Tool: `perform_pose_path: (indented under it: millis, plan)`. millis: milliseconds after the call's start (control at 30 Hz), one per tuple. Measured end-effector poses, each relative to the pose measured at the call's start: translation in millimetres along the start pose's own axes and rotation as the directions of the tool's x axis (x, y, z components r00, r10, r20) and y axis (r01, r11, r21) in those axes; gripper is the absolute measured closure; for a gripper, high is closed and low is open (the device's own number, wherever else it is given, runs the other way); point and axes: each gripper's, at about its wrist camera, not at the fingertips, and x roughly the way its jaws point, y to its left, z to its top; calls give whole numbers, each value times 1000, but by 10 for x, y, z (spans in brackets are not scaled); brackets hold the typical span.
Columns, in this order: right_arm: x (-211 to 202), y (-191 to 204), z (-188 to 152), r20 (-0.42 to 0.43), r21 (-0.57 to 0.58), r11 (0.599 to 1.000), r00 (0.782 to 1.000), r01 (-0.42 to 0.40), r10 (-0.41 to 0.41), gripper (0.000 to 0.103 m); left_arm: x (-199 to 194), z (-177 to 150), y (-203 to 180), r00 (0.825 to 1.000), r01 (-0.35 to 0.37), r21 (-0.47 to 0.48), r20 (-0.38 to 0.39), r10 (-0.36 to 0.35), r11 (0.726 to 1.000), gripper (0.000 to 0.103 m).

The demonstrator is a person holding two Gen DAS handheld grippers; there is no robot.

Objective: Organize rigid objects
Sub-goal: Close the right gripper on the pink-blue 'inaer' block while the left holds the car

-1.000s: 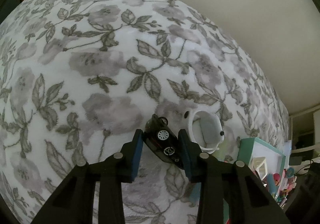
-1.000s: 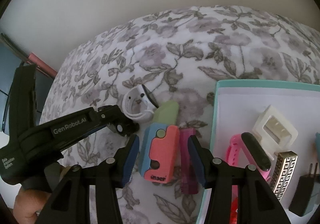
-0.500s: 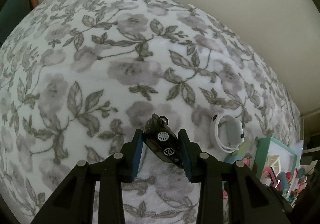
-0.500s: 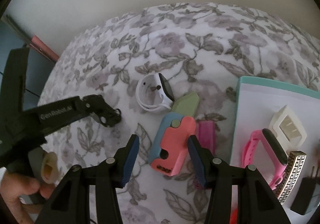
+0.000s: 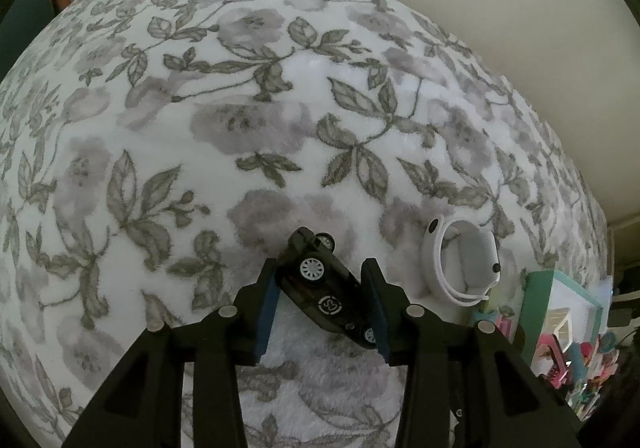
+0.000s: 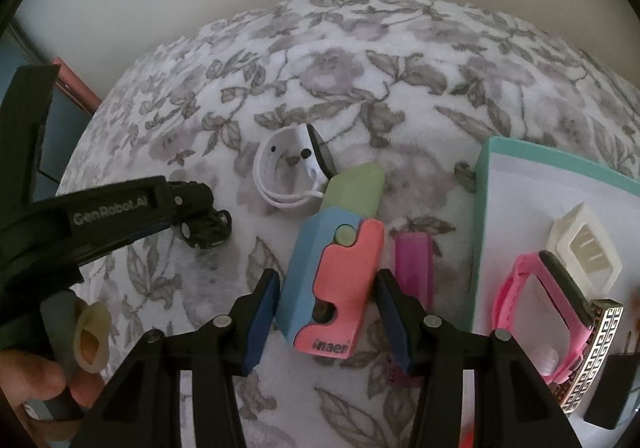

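Observation:
A black toy car (image 5: 320,284) lies tilted between the pads of my left gripper (image 5: 321,266), its nose down on the flowered blanket (image 5: 240,128). The jaws are opening and the pads are just off the car. In the right wrist view the left gripper (image 6: 200,216) stands over the car (image 6: 206,234) at the left. My right gripper (image 6: 328,276) is open and straddles a blue and pink plastic block (image 6: 332,288) that lies on the blanket, with a narrow gap at each pad.
A white watch with its band looped (image 6: 288,176) and a green piece (image 6: 356,188) lie beyond the block, a magenta piece (image 6: 414,268) beside it. The teal-rimmed tray (image 6: 484,208) at right holds a pink watch (image 6: 536,308), a white frame (image 6: 584,248) and a patterned bar (image 6: 592,352). A hand (image 6: 32,380) is at lower left.
The left jaws have widened slightly around the car. The right gripper has come lower and closer over the blue and pink block. The left gripper has drifted left, away from the white watch.

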Motion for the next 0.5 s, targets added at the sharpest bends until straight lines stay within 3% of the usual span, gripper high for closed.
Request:
perform_pose_path:
  millis: [233, 500]
  plan:
    - [-6, 16, -13, 11, -15, 1000, 1000, 16, -16, 52, 6, -9, -26, 1000, -21, 11, 7, 21, 1000, 59]
    - [-31, 11, -26, 6, -6, 1000, 1000, 22, -22, 54, -47, -17, 44, 1000, 22, -29, 8, -22, 999, 66]
